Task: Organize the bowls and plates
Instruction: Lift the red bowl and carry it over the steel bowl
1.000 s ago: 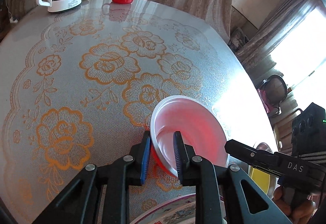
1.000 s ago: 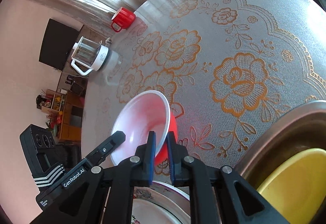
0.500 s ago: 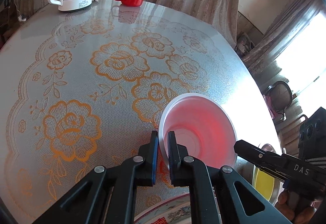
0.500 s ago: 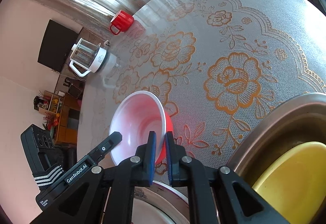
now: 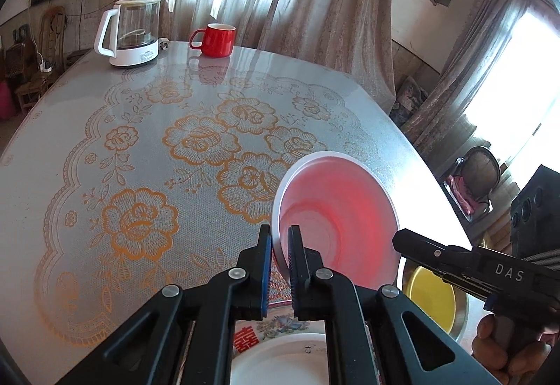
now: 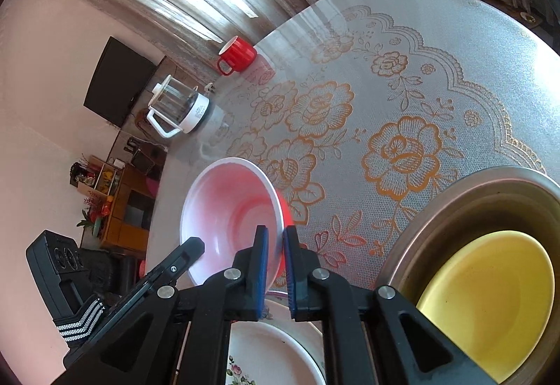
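Observation:
A plastic bowl (image 5: 346, 210), white inside and red outside, hangs tilted above the table, held from both sides. My left gripper (image 5: 279, 246) is shut on its near-left rim. My right gripper (image 6: 276, 246) is shut on the opposite rim of the same bowl (image 6: 227, 210). Below both grippers lies a flowered white plate (image 5: 280, 346) (image 6: 276, 350). A yellow bowl (image 6: 490, 301) (image 5: 432, 294) sits inside a steel basin (image 6: 465, 196) at the right.
A lace-patterned cloth (image 5: 147, 175) covers the round table. A red mug (image 5: 215, 39) and a glass kettle (image 5: 131, 31) stand at the far edge by the curtains. A person's hand (image 5: 504, 339) grips the right tool's handle.
Both grippers have closed tight on the bowl's rim and lifted it off the table, toward the plate. The views have tipped up, showing more of the room.

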The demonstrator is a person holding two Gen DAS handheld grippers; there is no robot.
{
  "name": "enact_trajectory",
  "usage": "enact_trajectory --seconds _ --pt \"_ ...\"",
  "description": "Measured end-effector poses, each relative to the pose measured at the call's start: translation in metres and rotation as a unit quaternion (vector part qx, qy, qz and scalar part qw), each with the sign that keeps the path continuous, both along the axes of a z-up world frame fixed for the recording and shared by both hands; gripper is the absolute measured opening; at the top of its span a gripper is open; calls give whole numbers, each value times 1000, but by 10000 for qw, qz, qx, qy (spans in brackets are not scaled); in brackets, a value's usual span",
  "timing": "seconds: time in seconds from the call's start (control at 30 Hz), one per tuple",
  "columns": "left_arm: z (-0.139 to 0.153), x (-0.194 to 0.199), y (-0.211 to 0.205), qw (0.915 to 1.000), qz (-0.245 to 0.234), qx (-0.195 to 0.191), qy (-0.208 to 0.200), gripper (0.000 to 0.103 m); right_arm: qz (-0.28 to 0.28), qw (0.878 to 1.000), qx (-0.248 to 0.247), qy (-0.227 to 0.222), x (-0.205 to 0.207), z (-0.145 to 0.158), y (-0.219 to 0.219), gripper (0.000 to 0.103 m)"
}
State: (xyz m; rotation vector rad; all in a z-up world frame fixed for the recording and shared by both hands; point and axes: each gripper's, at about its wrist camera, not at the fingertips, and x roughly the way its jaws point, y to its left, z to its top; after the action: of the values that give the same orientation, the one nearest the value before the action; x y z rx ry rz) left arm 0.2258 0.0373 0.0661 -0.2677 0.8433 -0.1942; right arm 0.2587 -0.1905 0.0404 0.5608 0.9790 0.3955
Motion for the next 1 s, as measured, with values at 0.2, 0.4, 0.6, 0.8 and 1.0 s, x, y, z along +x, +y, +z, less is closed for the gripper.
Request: enact_trajectory --seconds 0.2,0.4,0.6,0.8,1.0 --pt "14 -21 -11 9996 -133 76 -235 9 -43 9997 -63 -233 -20 12 -8 8" --pt "18 -39 -20 9991 -223 47 -354 9 -111 9990 -111 -409 -41 20 -17 8" --pt "18 -54 -31 9984 -344 100 -430 9 -167 9984 -146 -515 -57 23 -25 8" --pt "16 -67 -45 9976 -540 99 -432 9 -249 9978 -216 -578 -76 19 -34 8" --pt "14 -76 -61 9958 -818 21 -410 9 -439 9968 -201 -635 -96 17 -52 8"
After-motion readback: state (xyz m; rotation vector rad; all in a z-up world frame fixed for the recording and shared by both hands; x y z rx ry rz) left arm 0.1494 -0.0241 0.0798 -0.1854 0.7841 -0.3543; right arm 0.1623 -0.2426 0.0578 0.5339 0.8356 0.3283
